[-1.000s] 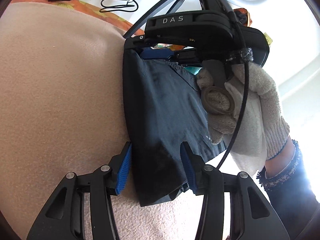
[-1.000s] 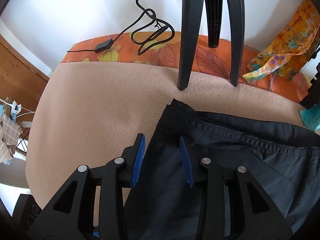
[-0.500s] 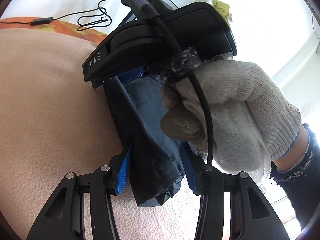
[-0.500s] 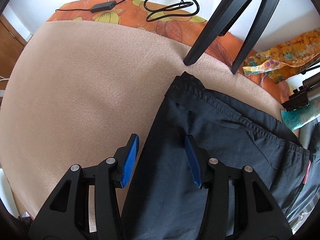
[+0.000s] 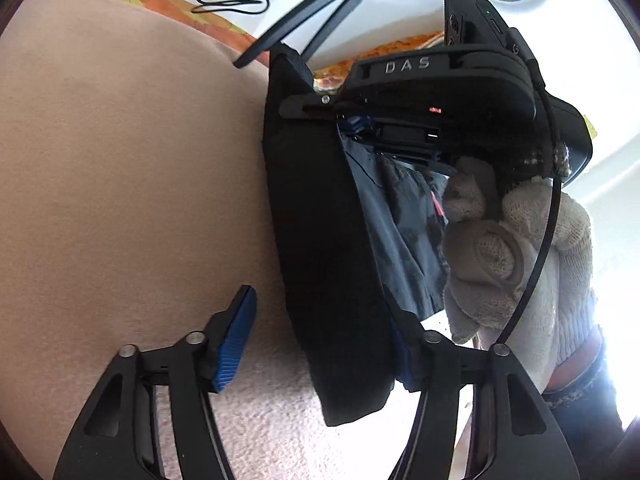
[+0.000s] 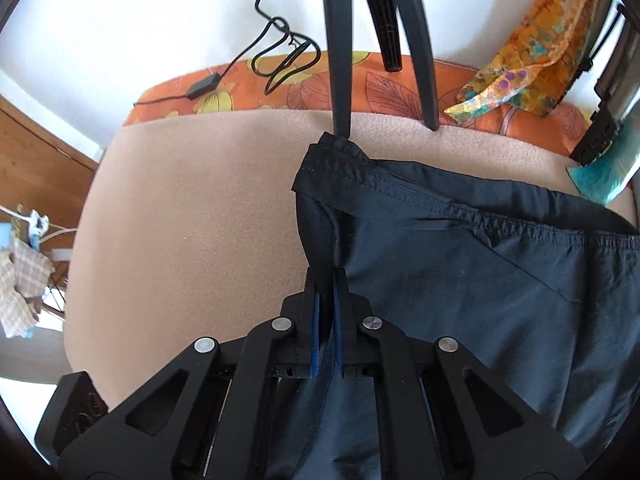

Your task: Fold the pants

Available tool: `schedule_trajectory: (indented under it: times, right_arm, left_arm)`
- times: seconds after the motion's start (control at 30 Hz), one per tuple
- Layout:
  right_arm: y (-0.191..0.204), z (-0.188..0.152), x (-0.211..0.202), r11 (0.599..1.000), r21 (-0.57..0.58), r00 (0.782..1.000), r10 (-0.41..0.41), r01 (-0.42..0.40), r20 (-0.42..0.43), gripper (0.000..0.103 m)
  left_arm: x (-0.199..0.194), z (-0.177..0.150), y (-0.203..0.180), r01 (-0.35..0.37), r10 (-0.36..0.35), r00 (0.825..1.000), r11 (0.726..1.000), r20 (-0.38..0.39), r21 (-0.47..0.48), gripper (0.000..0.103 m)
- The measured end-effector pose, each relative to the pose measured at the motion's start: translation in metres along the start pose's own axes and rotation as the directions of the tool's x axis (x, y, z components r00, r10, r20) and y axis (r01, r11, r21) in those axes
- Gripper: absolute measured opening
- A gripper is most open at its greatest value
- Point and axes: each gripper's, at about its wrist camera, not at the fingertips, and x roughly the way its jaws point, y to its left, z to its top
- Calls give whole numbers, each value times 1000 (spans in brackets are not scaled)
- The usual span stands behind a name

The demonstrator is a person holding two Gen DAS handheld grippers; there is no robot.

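Observation:
Dark navy pants point(image 6: 460, 280) lie on a beige blanket point(image 6: 192, 208), waistband toward the far edge. My right gripper point(image 6: 325, 280) is shut on a pinched fold of the pants just below the waistband corner. In the left wrist view the pants point(image 5: 324, 240) hang as a folded dark strip, held at the top by the right gripper unit point(image 5: 432, 92) in a gloved hand point(image 5: 516, 248). My left gripper point(image 5: 320, 340) is open; the strip's lower end sits against its right finger, which the fabric mostly hides, and the left blue pad point(image 5: 236, 340) stands apart.
Black tripod legs point(image 6: 340, 40) stand on the blanket just behind the waistband. An orange floral cover point(image 6: 280, 88) with a black cable and adapter point(image 6: 204, 84) runs along the far edge. A patterned cloth point(image 6: 520, 68) lies at the far right.
My right gripper has closed on the pants edge near the waistband and lifted a fold. My left gripper has shifted so the fabric sits at its right finger.

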Motion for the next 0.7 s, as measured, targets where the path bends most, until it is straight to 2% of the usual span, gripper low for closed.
schedule_trajectory:
  times: [0.03, 0.13, 0.33, 0.4, 0.53, 0.57, 0.67, 0.7]
  right_arm:
    - [-6, -3, -6, 999, 24, 999, 39, -39, 20, 6]
    - [-26, -10, -25, 988, 80, 989, 128, -134, 74, 5]
    - [-48, -19, -71, 969, 104, 964, 204, -223, 168, 5]
    - [-48, -19, -83, 967, 101, 958, 212, -234, 193, 5]
    - [-61, -21, -109, 965, 98, 949, 215, -242, 229, 5]
    - [-65, -22, -116, 966, 98, 948, 212, -240, 237, 5]
    - [-77, -24, -134, 969, 96, 945, 197, -228, 260, 5]
    - [-83, -25, -140, 970, 98, 945, 191, -224, 267, 5]
  left_arm:
    - [3, -2, -5, 13, -13, 1000, 1000, -9, 27, 31]
    - [5, -6, -21, 23, -25, 1000, 993, 10, 111, 25]
    - [-3, 4, -42, 50, -60, 997, 980, 44, 193, 20]
    - [5, 16, -50, 52, -65, 997, 974, 48, 222, 20]
    - [9, 18, -72, 57, -72, 997, 958, 42, 282, 20]
    - [11, 15, -76, 56, -71, 997, 954, 39, 294, 22]
    - [16, 17, -86, 63, -69, 998, 947, 6, 315, 37]
    - [19, 21, -90, 65, -67, 998, 944, -5, 325, 44]
